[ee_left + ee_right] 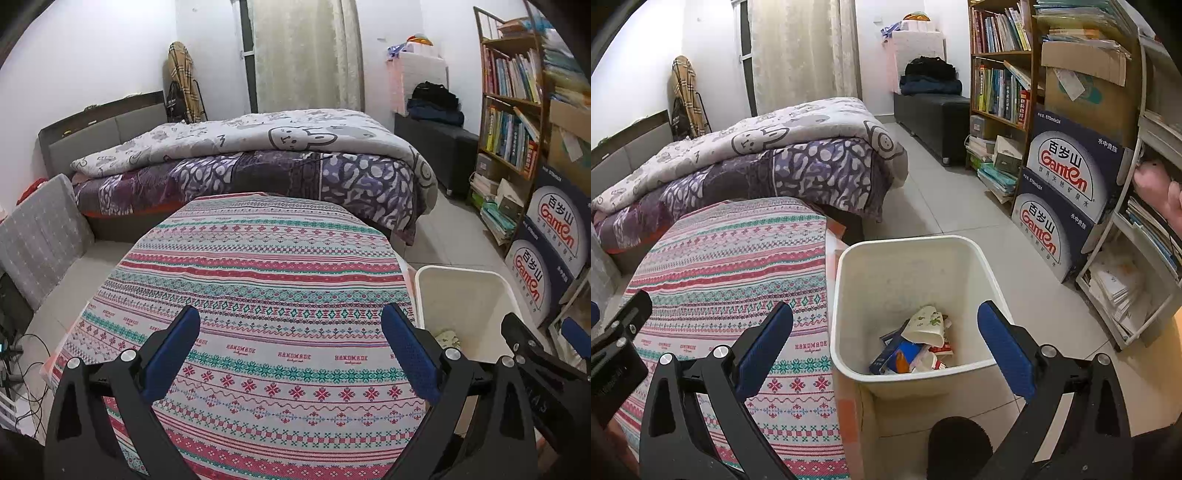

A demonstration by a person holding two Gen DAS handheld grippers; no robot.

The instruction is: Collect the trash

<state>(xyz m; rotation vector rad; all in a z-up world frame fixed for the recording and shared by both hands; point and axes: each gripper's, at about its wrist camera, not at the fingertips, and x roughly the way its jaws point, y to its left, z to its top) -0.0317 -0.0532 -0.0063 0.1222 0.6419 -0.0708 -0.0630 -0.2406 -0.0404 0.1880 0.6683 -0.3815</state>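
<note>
Hovering above the white bin (908,258), your right gripper (886,345) had its jaws spread and empty; your left gripper (291,349) was likewise spread over the desk (258,258) beside the bin. The trash (916,343) lay inside the bin: crumpled wrappers, probably light, soft and crushable, best pinched at a folded edge.

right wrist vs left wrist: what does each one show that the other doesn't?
Only the right wrist: the trash pile at the bottom of the white bin, and a hand by the shelf. Only the left wrist: the grey cushion and cables on the floor. Both: the patterned tablecloth, bare of trash, the bed, the bookshelf, and each hand-held gripper open, left and right.
</note>
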